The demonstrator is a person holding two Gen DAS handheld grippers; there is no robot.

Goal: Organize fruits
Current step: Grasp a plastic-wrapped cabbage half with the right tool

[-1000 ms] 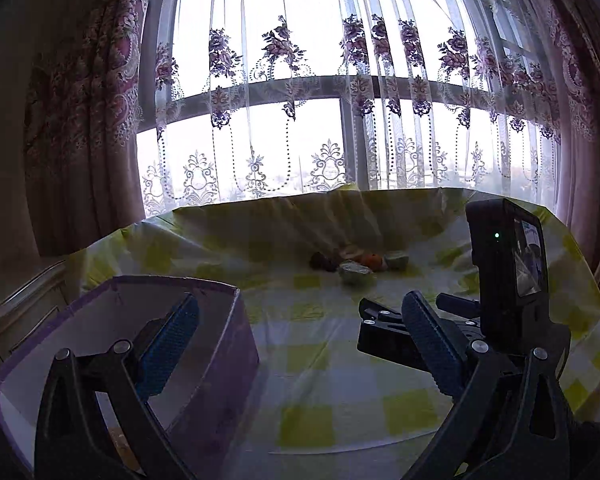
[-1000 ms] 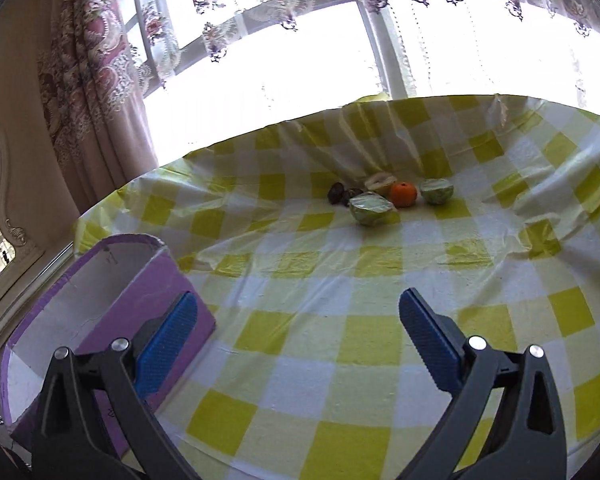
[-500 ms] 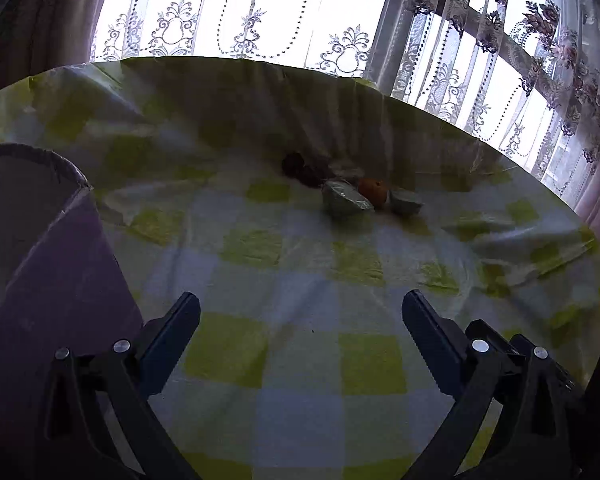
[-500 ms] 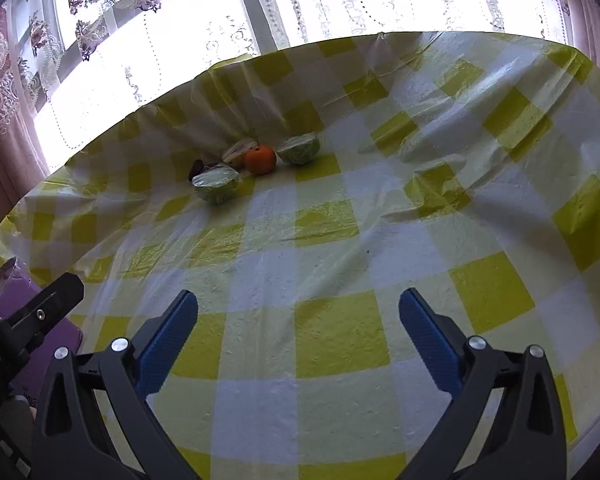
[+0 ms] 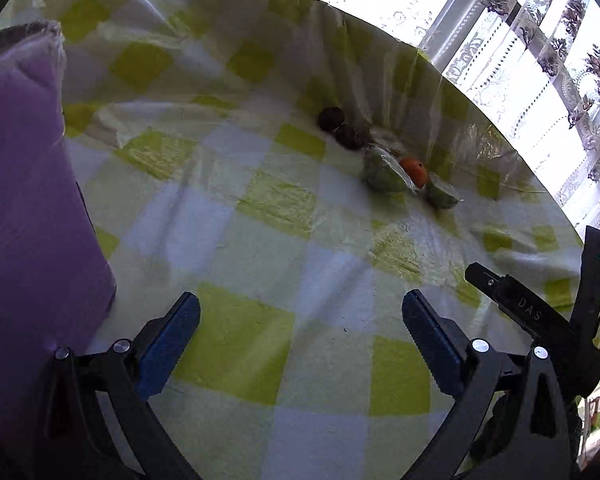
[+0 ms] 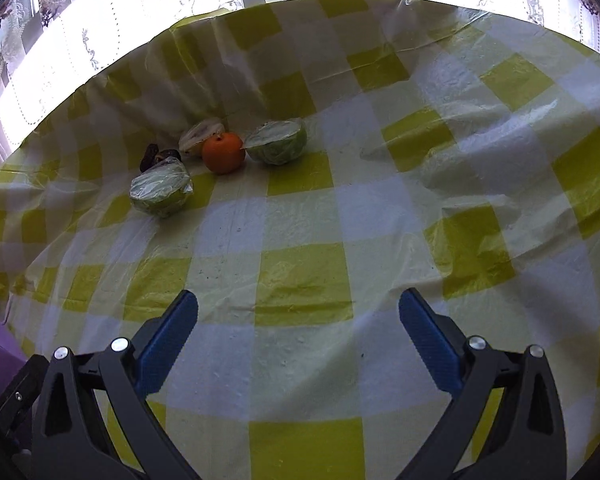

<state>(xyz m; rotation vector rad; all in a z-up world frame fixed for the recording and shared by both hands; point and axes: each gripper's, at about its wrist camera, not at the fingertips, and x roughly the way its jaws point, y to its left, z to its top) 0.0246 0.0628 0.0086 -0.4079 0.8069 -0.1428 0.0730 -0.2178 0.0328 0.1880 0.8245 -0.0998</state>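
1. The fruits are gathered in one small cluster toward the far side of the counter [image 6: 300, 208], near the folds where the cloth rises below the window [image 6: 180, 12].
2. At the middle of the cluster an orange [image 6: 223, 152] is seen; a wrapped green half [image 6: 277, 142] lies just beside it on the right, and a pale cut piece [image 6: 201, 136] touches it from behind on the left.
3. A second wrapped green half [image 6: 161, 191] lies in front and to the left of the orange, and two dark round fruits [image 5: 342, 128] are set behind that half.
4. A broad stretch of bare cloth is left between the orange and both tongs.
5. The right tongs [image 6: 298, 334] are held released, their blue pads wide apart, well short of the orange and aimed slightly right of it.
6. The left tongs [image 5: 300, 336] are likewise released, nothing between the pads; from them the orange [image 5: 414, 171] lies ahead and to the right.
7. A purple container [image 5: 32, 200] stands left of the left tongs, well apart from the orange.
8. The tablecloth [image 6: 304, 276] is a thin, crinkled plastic sheet in yellow-and-white checks; the green halves are covered in glossy film, and the orange's skin is smooth.
9. Lace curtains [image 5: 560, 40] hang beyond the counter's far edge.
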